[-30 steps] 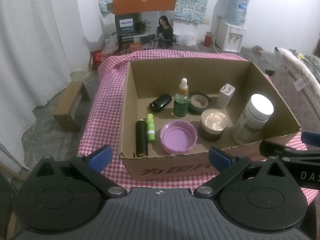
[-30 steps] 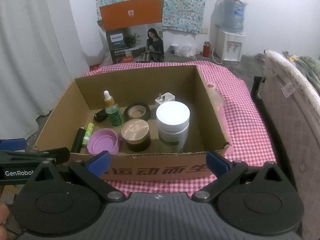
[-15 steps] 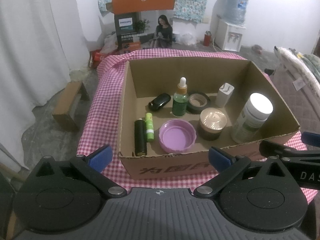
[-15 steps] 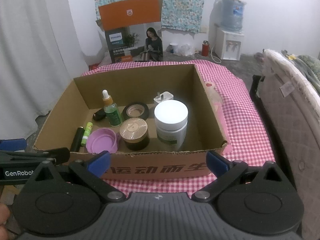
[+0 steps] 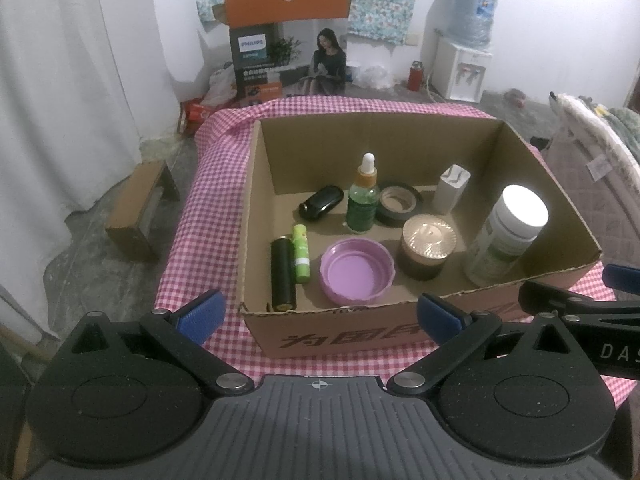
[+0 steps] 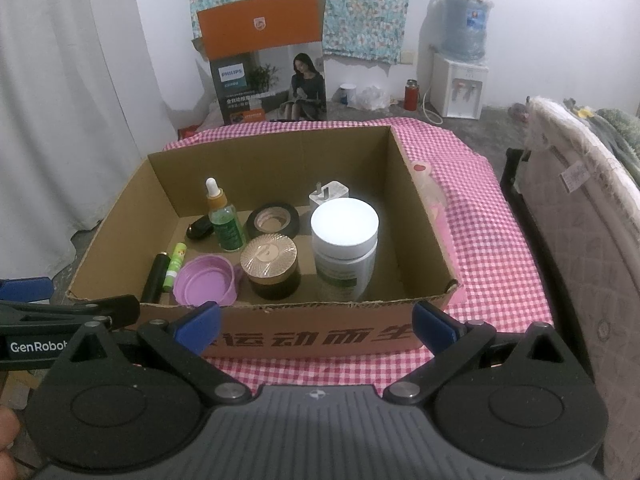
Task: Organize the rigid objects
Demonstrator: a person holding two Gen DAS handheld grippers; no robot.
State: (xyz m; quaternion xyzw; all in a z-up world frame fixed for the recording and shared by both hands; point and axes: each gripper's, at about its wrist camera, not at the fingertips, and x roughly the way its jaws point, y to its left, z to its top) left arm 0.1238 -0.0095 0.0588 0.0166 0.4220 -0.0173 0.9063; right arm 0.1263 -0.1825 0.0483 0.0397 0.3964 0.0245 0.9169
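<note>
An open cardboard box (image 5: 256, 216) (image 6: 416, 216) sits on a pink checked cloth. Inside it stand a white-capped bottle (image 5: 508, 236) (image 6: 346, 248), a gold-lidded dark jar (image 5: 426, 254) (image 6: 272, 266), a green dropper bottle (image 5: 363, 200) (image 6: 224, 220), a white charger (image 5: 452, 189) and a tape roll (image 5: 399, 203). A purple lid (image 5: 356, 271) (image 6: 206, 280), a black tube (image 5: 282, 274), a green tube (image 5: 301, 253) and a small black case (image 5: 321, 207) lie inside too. My left gripper (image 5: 320, 316) and right gripper (image 6: 316, 322) are open and empty, just short of the box's near wall.
A Philips carton (image 5: 288, 36) stands on the floor behind the table. A water dispenser (image 5: 464, 56) is at the back right. A small cardboard box (image 5: 138, 208) lies on the floor at left. A quilted mattress edge (image 6: 580, 216) runs along the right.
Both grippers have drawn back and risen slightly from the box. Nothing inside the box has moved.
</note>
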